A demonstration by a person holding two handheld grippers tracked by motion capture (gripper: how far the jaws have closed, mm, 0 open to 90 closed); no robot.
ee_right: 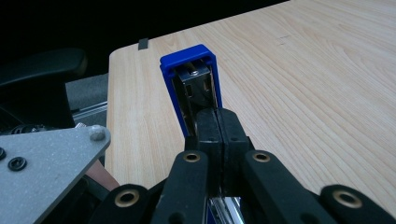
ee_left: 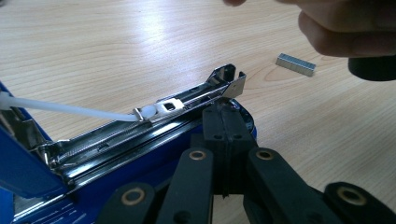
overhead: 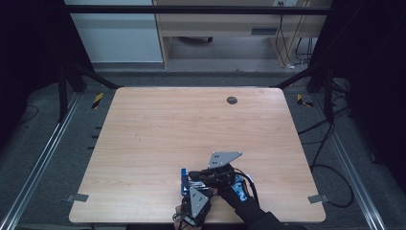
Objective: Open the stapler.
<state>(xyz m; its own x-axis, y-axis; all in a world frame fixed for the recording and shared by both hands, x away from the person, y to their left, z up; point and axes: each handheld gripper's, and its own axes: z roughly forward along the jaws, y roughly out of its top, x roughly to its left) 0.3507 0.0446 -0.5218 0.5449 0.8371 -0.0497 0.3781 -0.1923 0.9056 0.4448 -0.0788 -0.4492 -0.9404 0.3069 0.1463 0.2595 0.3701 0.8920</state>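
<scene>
Jaws of both grippers pressed together, beside one opened blue stapler (ee_left: 140, 140) and one staple strip (ee_left: 295, 64).

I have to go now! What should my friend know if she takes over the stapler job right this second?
Left hand-held gripper: shut, tips at the stapler's open metal tray.
Right hand-held gripper: shut, against the raised blue lid.
Strip of staples: lying loose on the table, beyond the tray's front.
Done: stapler opened, tray looks empty.
Left: probably put the staples in and close the lid.
</scene>
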